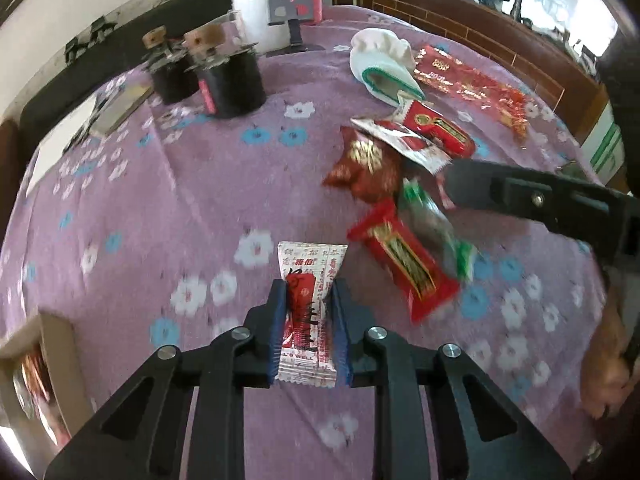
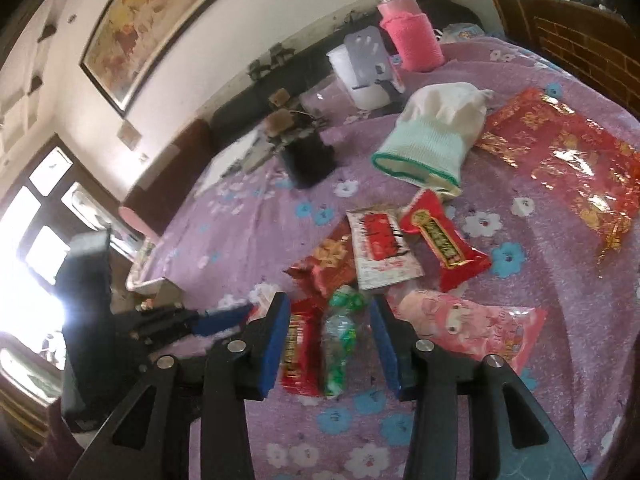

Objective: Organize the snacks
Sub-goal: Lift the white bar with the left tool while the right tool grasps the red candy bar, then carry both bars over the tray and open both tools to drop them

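The left gripper [image 1: 310,324] clamps a white-and-red snack packet [image 1: 308,280]. To its right, the right gripper [image 2: 330,340] stands part-open around a green-wrapped candy [image 2: 338,344], pads clear.

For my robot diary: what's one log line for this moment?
left hand-held gripper: shut on white snack packet | right hand-held gripper: open over green candy | purple tablecloth

A white knitted glove [image 2: 436,136] with a green cuff is lying on the purple floral cloth [image 1: 160,208]. Two black spools [image 1: 224,80] are standing beyond it. A pink-sleeved bottle [image 2: 412,36] is standing upright near the wall, below a framed painting [image 2: 160,12].
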A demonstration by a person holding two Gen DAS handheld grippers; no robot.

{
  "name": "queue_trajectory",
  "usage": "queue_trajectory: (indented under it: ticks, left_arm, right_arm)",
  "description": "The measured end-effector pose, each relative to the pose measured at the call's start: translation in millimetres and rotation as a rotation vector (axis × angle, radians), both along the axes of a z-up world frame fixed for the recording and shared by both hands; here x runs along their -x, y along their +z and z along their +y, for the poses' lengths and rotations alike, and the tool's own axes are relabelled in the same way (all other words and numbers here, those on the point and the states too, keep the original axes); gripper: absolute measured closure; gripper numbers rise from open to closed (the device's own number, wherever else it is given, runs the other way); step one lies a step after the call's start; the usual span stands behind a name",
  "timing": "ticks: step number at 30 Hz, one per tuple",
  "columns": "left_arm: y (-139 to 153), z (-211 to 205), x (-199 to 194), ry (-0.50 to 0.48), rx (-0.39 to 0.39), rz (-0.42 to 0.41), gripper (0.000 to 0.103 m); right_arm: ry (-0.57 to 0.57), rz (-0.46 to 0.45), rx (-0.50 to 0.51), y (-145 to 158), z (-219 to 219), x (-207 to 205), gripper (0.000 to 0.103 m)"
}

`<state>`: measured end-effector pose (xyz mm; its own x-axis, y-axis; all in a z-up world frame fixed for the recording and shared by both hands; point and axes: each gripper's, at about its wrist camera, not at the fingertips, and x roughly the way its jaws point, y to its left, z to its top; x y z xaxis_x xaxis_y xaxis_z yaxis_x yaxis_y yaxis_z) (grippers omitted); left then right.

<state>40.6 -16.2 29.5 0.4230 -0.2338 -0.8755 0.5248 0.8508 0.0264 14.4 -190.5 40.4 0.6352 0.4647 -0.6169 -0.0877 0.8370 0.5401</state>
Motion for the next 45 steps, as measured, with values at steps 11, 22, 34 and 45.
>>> queue_trajectory:
  ticks: [11,22,34,45]
  left_arm:
    - [38,85,76,0.178,0.261,-0.010,0.085]
    - [51,210,102,0.439,0.320,-0.062,0.085]
    - [18,315,59,0.694,0.273,0.003,0.084]
    - [8,337,29,0.728,0.257,0.008,0.084]
  right_arm:
    - [0.146,0.030,0.283,-17,70,-2,0.059]
    - [0.084,0.041,0.307,-13,70,7,0.082]
    - [0.285,-0.003,0.234,36,172,17,0.082]
    - [0.545,0.025,0.300,22,325,15,0.083]
